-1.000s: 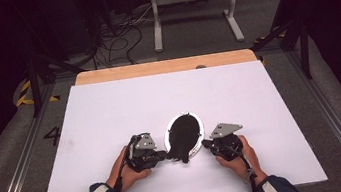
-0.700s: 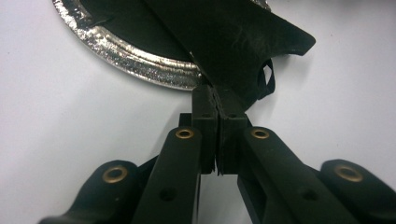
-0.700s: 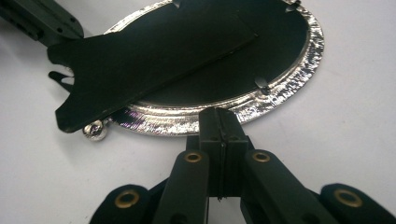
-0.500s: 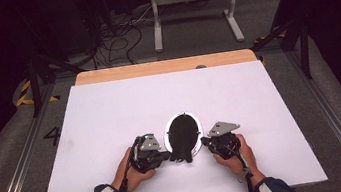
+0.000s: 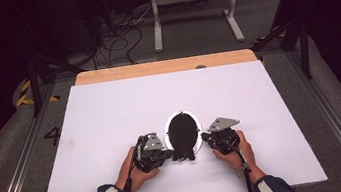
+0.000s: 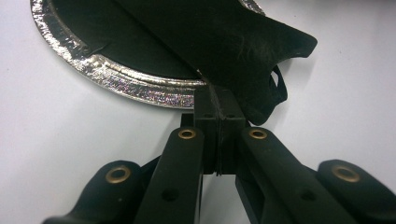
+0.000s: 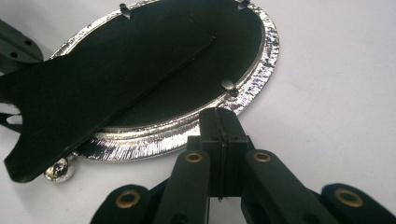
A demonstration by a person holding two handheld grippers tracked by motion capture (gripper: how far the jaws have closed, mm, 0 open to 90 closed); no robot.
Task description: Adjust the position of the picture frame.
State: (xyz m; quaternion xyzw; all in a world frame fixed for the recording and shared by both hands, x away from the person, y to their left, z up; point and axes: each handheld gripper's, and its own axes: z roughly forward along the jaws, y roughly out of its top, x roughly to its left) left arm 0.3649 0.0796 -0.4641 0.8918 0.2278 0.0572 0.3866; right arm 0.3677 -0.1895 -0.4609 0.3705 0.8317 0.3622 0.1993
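While both hands are resting low on the white table, the items are lying as follows, left to right. Left hand: it is holding the left gripper, whose jaws are pressed together, their tips pointing at the near left edge of the frame. In the left gripper view the closed tips are sitting right at the silver rim and under the edge of the black stand flap; whether they are touching it I cannot tell. Centre: an oval picture frame, lying back-side up, its silver rim ringing a black backing. Right hand: it is holding the right gripper, jaws likewise pressed together on nothing, tips just beside the rim.
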